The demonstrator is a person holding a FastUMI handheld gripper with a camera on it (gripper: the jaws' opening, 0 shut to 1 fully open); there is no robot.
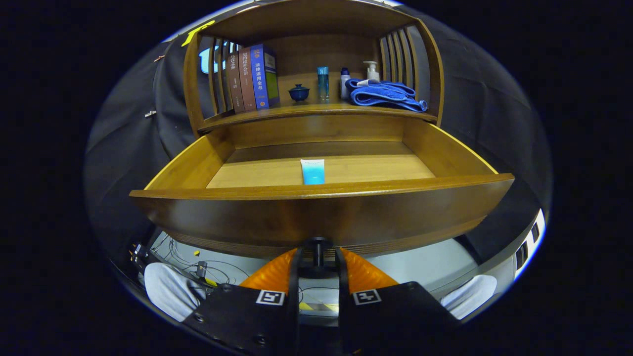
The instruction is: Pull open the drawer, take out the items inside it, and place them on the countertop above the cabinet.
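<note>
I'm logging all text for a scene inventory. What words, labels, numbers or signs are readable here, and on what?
Books on the shelf: spine characters, too small to read reliably.
Blue tube in the open drawer: print too blurred to read.
Pump bottle: no legible text.
Gripper, shut on the drawer knob: square black-and-white markers on its fingers, no words.
</note>
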